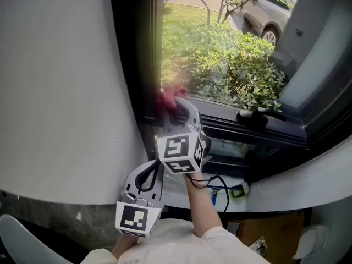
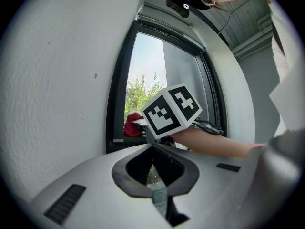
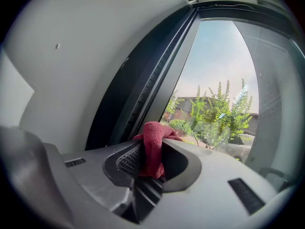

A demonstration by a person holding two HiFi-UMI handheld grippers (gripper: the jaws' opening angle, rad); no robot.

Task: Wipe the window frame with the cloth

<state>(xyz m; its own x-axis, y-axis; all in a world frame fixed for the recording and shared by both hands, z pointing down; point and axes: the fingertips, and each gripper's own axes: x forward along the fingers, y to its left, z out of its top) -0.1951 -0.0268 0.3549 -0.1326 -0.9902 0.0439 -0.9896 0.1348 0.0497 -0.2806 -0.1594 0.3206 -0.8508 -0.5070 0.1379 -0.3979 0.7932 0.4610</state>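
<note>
Wall (image 1: 60,87) at left; window frame (image 1: 135,65) just to its right, with the glass (image 1: 220,43) further right. Cloth (image 1: 170,95) at the frame's lower left corner, between the jaws of the right gripper (image 1: 177,104). Left gripper (image 1: 148,175) below and left of the right one, nearer the person, in front of the wall. Handle (image 1: 258,114) on the frame's bottom rail, well to the right of the cloth. Bushes (image 1: 242,70) behind the glass; car (image 1: 264,18) behind the bushes, upper right. Cable (image 1: 217,183) on the ledge (image 1: 308,188) below the frame; box (image 1: 275,232) under the ledge, lower right
</note>
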